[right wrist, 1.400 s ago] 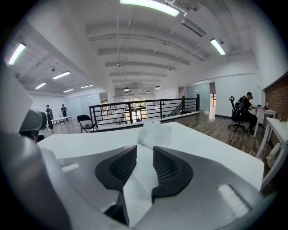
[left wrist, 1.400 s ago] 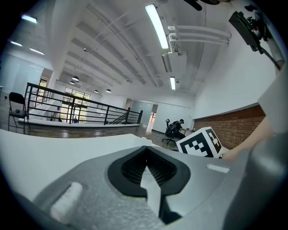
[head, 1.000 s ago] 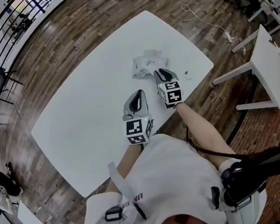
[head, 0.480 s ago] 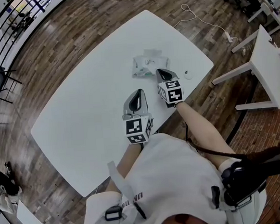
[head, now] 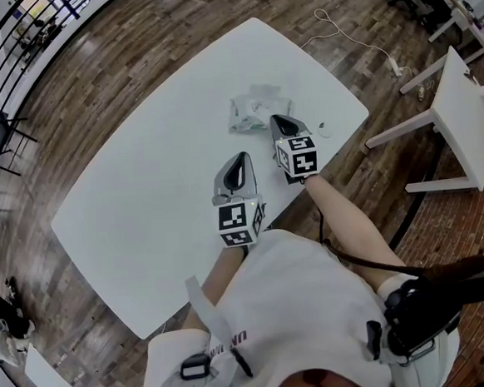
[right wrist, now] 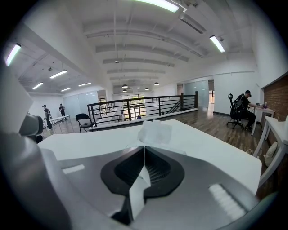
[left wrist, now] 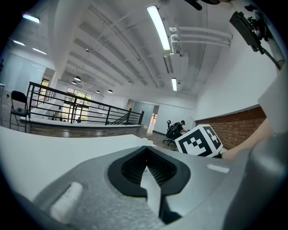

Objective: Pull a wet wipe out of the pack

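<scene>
Pinch stage: right gripper [head: 275, 122] jaws together at near edge of wet wipe pack [head: 255, 110], upper centre of white table [head: 141, 180], hold on its contents unconfirmed; left gripper [head: 240, 158] closed, empty, lower left; next, steady pull-back.

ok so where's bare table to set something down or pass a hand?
Bare: the whole left side of the table, from the wipe pack and left gripper out to the left edges; also the far corner beyond the pack. Crowded: the right edge, where pack, right gripper and a small white object sit close together.
</scene>
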Demonstrator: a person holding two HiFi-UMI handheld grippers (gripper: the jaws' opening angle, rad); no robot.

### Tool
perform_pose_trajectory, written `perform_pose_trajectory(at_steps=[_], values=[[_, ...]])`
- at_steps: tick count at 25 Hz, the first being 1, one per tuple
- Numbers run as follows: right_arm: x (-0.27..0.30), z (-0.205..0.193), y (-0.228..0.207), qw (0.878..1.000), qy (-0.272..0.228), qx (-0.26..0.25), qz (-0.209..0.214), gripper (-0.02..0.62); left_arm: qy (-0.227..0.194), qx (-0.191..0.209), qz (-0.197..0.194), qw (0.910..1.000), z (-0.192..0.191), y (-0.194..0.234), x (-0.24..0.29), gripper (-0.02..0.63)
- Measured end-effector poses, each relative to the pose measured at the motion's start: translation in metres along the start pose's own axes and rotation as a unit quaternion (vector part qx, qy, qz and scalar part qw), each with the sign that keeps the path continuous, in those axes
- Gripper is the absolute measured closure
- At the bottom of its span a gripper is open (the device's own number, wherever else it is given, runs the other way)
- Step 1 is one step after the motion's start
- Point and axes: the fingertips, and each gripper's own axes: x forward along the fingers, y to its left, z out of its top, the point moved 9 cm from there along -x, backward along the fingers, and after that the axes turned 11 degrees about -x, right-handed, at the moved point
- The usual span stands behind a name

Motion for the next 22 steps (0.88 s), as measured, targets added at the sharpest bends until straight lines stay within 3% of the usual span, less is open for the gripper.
perform_pose_trajectory(at_steps=[22], values=[[-0.034,0.023,-0.015,0.997,-0.070,0.018,-0.018,0.584,0.002,0.010,-0.014,0.9999,-0.006,-0.009,-0.004,0.603]])
